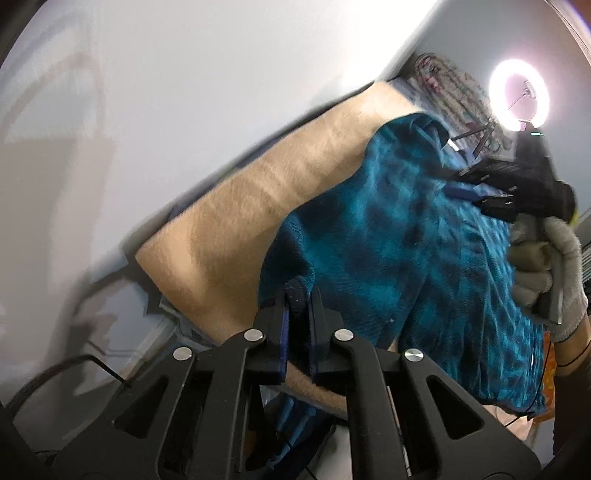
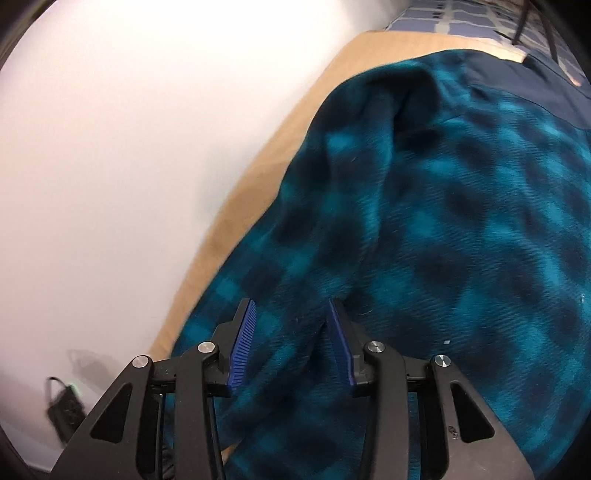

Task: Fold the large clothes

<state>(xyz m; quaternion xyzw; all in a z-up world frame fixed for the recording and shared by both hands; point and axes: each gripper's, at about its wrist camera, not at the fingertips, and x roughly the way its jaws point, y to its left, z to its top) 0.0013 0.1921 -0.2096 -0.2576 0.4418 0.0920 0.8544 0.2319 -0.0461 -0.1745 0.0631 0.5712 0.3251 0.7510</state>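
Teal plaid fleece garment [image 1: 406, 236] spread over a tan blanket [image 1: 240, 221] on the bed, bunched and far from flat. Left gripper [image 1: 298, 295] pressed together, pinching a dark fold of the garment's near edge between the blue pads. Right gripper [image 2: 291, 332] spread apart, fabric lying between the fingers [image 2: 243, 339] but no pad pressing on it, so nothing held on that side. Same right gripper visible from the left wrist view, up at the far side of the cloth [image 1: 491, 195], carried by a gloved hand [image 1: 546, 273]. Best bet for this step: keep the left pinch firm on the hem, find a matching edge or corner for the right before closing, not a mid-panel lump, then lift both evenly so the fold line runs straight. Risk of grabbing two layers in that rumpled ridge. Around the scene: a bright ring light [image 1: 519, 94] on a stand at the far end, a patterned cloth [image 1: 450, 88] behind it, a white wall [image 1: 184, 92] alongside, checked bedding [image 2: 461, 18] beyond the blanket, and a small dark device with a cable [image 2: 64, 406] low by the wall. Ring light stand close to the right hand, worth minding on the swing.
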